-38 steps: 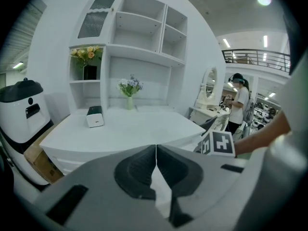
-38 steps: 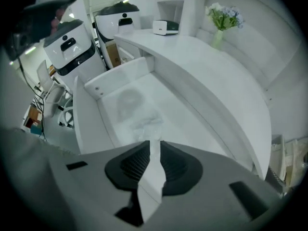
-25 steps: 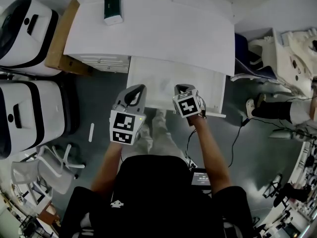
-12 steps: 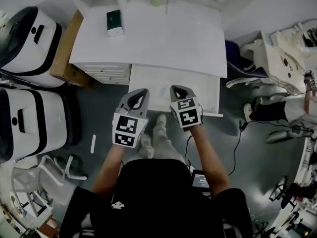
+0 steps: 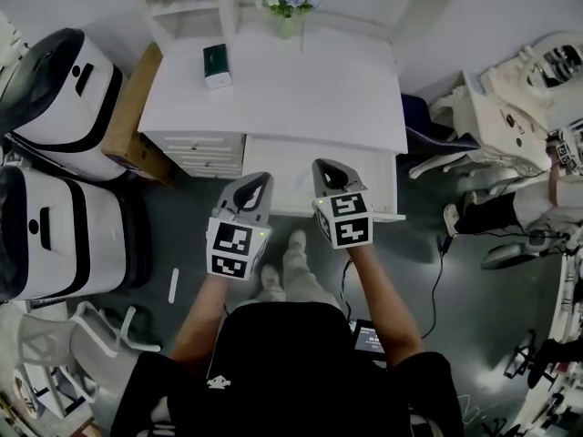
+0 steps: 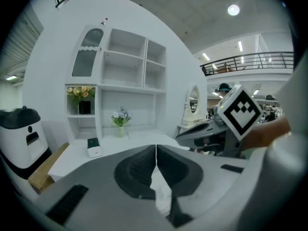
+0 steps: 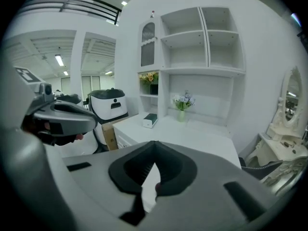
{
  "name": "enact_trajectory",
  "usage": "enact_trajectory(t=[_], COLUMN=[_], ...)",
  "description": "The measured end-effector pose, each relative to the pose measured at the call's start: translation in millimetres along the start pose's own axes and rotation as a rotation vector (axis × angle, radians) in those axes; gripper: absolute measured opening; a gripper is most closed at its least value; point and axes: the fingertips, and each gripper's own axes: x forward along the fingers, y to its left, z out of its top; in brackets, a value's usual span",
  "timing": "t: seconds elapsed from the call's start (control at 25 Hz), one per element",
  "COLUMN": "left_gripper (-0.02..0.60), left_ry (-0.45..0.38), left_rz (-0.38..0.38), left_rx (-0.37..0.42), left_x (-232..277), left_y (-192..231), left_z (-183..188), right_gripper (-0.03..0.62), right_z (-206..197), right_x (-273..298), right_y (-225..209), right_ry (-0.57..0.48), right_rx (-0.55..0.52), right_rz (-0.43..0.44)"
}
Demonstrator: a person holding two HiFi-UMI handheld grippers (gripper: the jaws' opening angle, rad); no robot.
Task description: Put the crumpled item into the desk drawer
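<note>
The white desk (image 5: 273,89) has its drawer (image 5: 375,182) pulled out toward me. The inside of the drawer is plain white, and I cannot pick out the crumpled item there. My left gripper (image 5: 259,182) hovers over the drawer's front left edge, shut with nothing in it. My right gripper (image 5: 325,167) is level with it over the drawer's middle, also shut and empty. In the left gripper view the left gripper (image 6: 156,150) has its jaws meeting in a thin line, aimed at the desk top. In the right gripper view the right gripper (image 7: 155,149) looks across the desk (image 7: 192,131).
A green and white box (image 5: 216,66) lies on the desk's back left. A flower vase (image 5: 287,3) stands below the shelf unit (image 6: 125,81). Two white machines (image 5: 55,89) and a cardboard box (image 5: 127,139) stand left. A white chair (image 5: 437,144) is at the right.
Both grippers have risen and drawn slightly back from the drawer, staying shut. The head view has tilted up, so the shelves and flowers have come into sight.
</note>
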Motion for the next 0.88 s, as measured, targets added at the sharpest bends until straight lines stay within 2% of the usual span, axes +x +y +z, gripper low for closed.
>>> enact_trajectory(t=[0.48,0.88], left_gripper=[0.008,0.008], left_ry=[-0.112,-0.181], left_rz=[0.001,-0.007], left_rx=[0.052,0.07], left_x=[-60.3,-81.5], left_y=[-13.1,-17.4], left_z=[40.3,72.5], right_gripper=[-0.003,-0.003], right_z=[51.1,87.3], right_x=[-74.2,-114.0], right_y=[39.4,57.1], right_ry=[-0.172,-0.275], right_rx=[-0.02,-0.052], right_rz=[-0.036,-0.042])
